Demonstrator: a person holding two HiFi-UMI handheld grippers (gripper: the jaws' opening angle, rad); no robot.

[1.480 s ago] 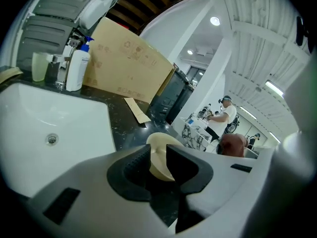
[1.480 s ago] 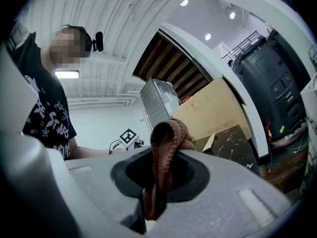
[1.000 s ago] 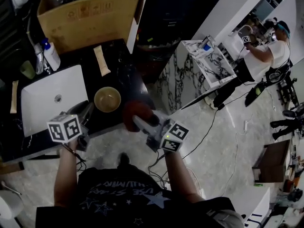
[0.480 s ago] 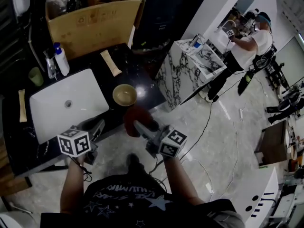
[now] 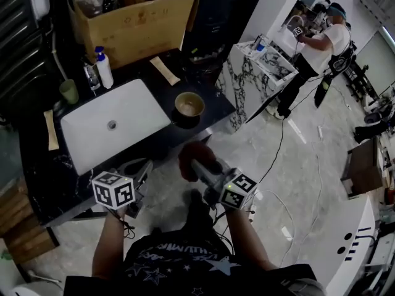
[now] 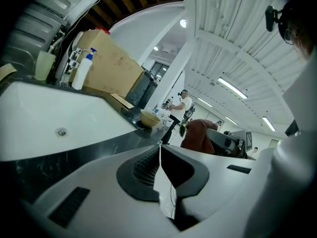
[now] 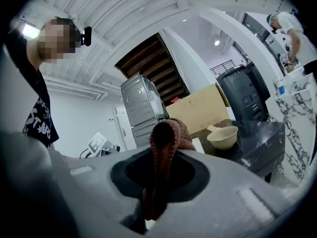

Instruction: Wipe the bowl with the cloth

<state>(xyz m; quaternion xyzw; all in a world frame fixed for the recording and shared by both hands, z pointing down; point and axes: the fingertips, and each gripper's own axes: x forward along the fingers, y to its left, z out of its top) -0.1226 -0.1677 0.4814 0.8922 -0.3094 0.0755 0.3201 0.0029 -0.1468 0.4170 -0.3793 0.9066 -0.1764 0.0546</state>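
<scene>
The beige bowl stands empty near the right end of the black counter; it also shows far off as the bowl and the bowl. My right gripper is shut on a reddish-brown cloth, held over the floor just short of the counter's edge, below the bowl. The cloth bunches up between the jaws of my right gripper. My left gripper hangs off the counter's front edge. The left gripper has just been closing, with nothing between its jaws.
A white sink is set in the counter left of the bowl. Behind it stand a spray bottle, a green cup and a cardboard box. A marble-patterned stand, a person and floor cables are at right.
Both grippers have drawn back from the counter, so the left one now hangs over the floor and the bowl lies farther from the cloth. The cloth stays in the right gripper.
</scene>
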